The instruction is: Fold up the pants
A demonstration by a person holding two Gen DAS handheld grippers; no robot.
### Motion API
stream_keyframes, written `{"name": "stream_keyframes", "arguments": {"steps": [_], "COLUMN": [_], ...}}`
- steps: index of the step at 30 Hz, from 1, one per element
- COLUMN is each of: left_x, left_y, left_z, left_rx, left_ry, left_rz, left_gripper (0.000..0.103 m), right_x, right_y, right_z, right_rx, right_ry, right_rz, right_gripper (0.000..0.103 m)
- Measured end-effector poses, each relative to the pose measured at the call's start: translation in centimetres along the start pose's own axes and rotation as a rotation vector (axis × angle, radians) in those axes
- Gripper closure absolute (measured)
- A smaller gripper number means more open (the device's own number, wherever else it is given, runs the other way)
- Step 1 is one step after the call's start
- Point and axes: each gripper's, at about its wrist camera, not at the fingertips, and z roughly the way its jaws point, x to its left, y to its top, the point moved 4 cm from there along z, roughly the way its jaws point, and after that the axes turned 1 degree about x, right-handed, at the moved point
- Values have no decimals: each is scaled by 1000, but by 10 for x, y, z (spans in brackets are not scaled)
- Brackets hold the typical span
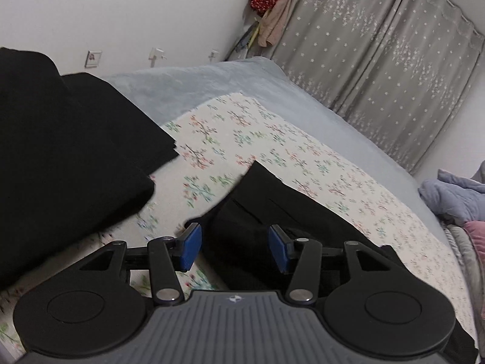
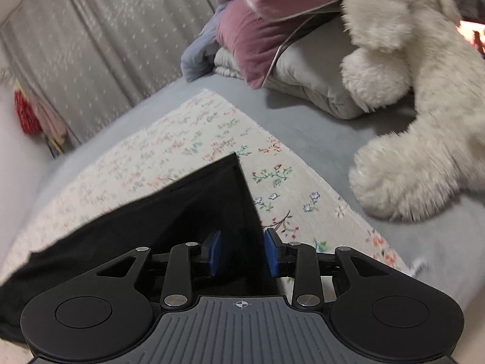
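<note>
Two grippers, left (image 1: pixel 235 247) and right (image 2: pixel 241 251), both partly open, nothing clamped, over black pants (image 2: pixel 188 200) flat on floral sheet (image 2: pixel 194 127) on bed (image 2: pixel 306 121). Likely soft, light, limp, prone to sliding; best pinched at corners. Open sheet beyond; dark pile (image 1: pixel 66 139) left, plush toy (image 2: pixel 418 121) right.

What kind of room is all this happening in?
Most likely a bedroom: the black pants lie on a floral cloth spread over a bed, with pillows and a plush toy heaped at one end and curtains behind.
</note>
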Motion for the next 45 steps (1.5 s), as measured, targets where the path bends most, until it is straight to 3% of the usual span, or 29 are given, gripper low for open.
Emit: {"name": "stream_keyframes", "arguments": {"steps": [3,5,12,13,14,15,16,17,22,26,30,32,34,35,36,40,42,45], "left_x": [-7,-14,-35,-36,-37,-38,-37,-35,-15,-4,-6,-15,-26,-33,-39,-73,-97,-131], "left_y": [-3,-4,-13,-14,-16,-18,-20,-23,-30,-29,-23,-19,-15,-12,-10,-4,-11,-36], "left_z": [5,11,22,23,24,26,29,33,44,36,21,15,12,11,9,4,6,25], "left_rx": [18,34,72,80,89,100,116,131,170,151,122,123,128,131,134,120,115,160], "left_ry": [-23,-44,-85,-88,-87,-77,-55,-29,44,39,10,-3,7,9,8,-34,-55,-73], "left_rz": [3,-8,-32,-21,-13,0,16,29,18,-28,-87,-117,-142,-159,-188,-314,-311,-266], "left_gripper": [50,50,50,49,47,47,47,47,48,48,48,48,48,47,46,28,21,20], "right_x": [13,27,57,59,61,61,60,57,33,0,-11,-4,11,19,29,61,69,74], "right_y": [8,19,42,40,37,32,26,20,-11,-30,-27,-20,-12,-7,-3,5,3,-5], "right_z": [-7,-3,38,39,40,42,43,42,8,-20,-29,-27,-20,-14,-6,25,34,44], "right_rx": [-24,-46,-52,-44,-27,-1,31,55,69,64,37,42,61,81,105,207,218,197], "right_ry": [40,6,25,44,52,44,20,1,-22,-62,-58,8,61,79,91,63,65,4], "right_rz": [-12,-86,-132,-148,-167,-189,-210,-224,-282,-242,-135,-66,17,61,94,214,300,375], "right_gripper": [54,40,37,39,51,80,93,98,99,99,87,79,48,26,22,22,22,22]}}
